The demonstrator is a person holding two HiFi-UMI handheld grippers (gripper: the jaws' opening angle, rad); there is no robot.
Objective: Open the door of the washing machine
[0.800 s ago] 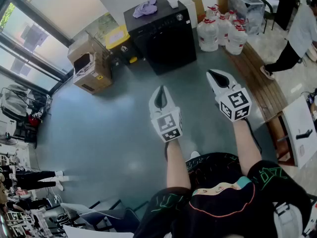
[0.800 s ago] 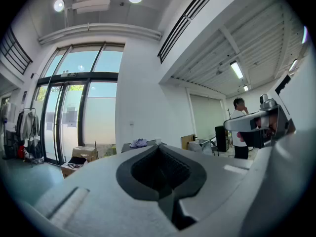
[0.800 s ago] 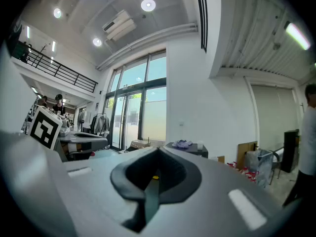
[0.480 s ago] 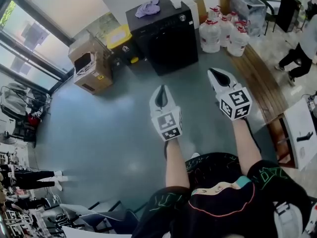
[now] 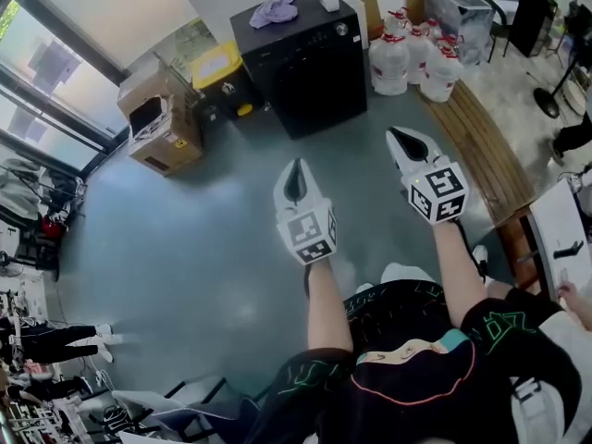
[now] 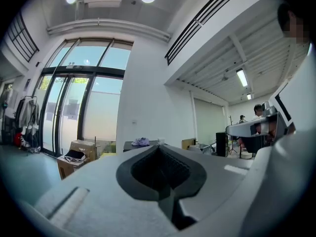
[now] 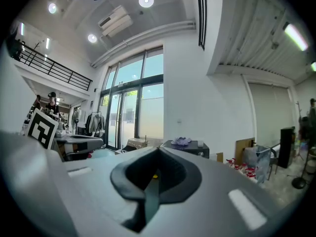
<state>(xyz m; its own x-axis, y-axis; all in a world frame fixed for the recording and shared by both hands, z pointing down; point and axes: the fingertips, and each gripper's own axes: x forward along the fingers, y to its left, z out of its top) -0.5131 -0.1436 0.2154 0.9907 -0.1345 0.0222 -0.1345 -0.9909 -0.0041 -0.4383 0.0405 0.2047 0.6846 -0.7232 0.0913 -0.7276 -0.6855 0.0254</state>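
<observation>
A black washing machine [image 5: 310, 58] stands against the far wall with its door closed and a purple cloth [image 5: 275, 9] on its top. It shows small and distant in the left gripper view [image 6: 140, 144] and in the right gripper view [image 7: 190, 147]. My left gripper [image 5: 296, 176] is held level over the grey floor, well short of the machine, jaws shut and empty. My right gripper [image 5: 400, 139] is beside it to the right, also shut with nothing in it.
Cardboard boxes [image 5: 157, 123] and a yellow-lidded bin [image 5: 222, 77] stand left of the machine. Several water jugs [image 5: 412, 58] stand to its right, by a wooden bench [image 5: 486, 160]. Tall windows [image 5: 55, 63] run along the left. A person's leg [image 5: 573, 137] shows at far right.
The view has shifted slightly nearer the machine. The person at the far right has walked mostly out of view. Both grippers keep their pose and stay shut.
</observation>
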